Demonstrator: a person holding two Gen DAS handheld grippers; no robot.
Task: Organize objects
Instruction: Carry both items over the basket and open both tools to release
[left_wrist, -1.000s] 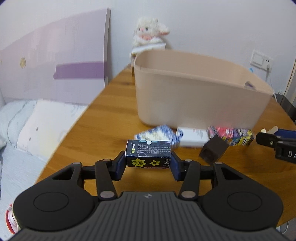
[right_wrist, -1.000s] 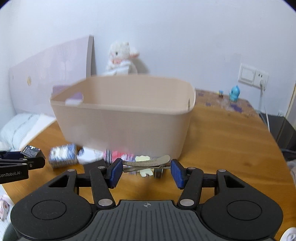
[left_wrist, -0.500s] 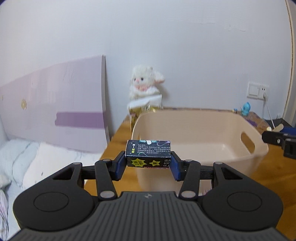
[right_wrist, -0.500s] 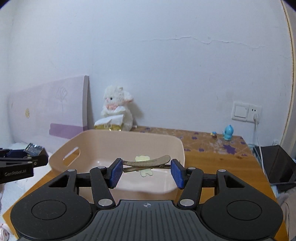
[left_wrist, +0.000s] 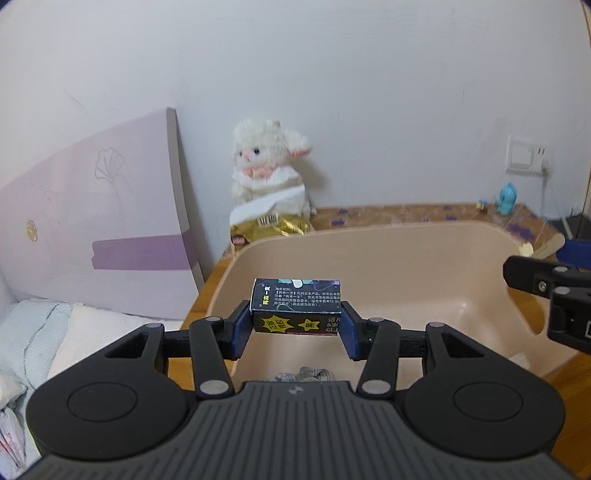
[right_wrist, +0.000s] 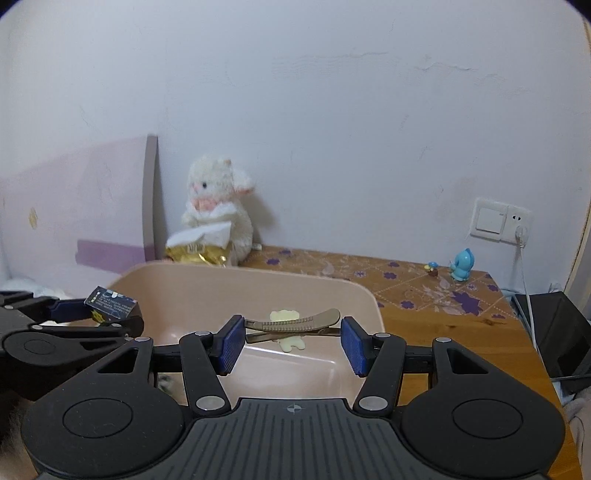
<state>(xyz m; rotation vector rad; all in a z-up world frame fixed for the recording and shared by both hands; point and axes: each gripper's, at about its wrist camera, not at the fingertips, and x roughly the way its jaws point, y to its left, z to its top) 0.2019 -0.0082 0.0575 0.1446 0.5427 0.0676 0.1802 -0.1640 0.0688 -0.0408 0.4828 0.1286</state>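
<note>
My left gripper (left_wrist: 296, 330) is shut on a small dark box (left_wrist: 296, 307) with yellow star labels, held above the near left part of the beige plastic bin (left_wrist: 424, 236). My right gripper (right_wrist: 291, 341) is shut on a brown hair clip (right_wrist: 295, 323) with a pale yellow charm, held above the bin (right_wrist: 314, 286). The box also shows in the right wrist view (right_wrist: 110, 304), at the left over the bin's rim. The right gripper's side shows at the right edge of the left wrist view (left_wrist: 554, 295). A bit of checked cloth (left_wrist: 303, 373) lies in the bin.
A white plush lamb (left_wrist: 266, 173) sits on a gold packet (left_wrist: 273, 223) behind the bin, against the wall. A lilac board (left_wrist: 92, 229) leans at the left over bedding. A small blue figurine (right_wrist: 461, 264) stands on the wooden table (right_wrist: 461, 332) near a wall socket (right_wrist: 498, 221).
Both grippers have risen from table level and moved forward over the open bin, each still holding its object. The loose items in front of the bin have dropped out of view.
</note>
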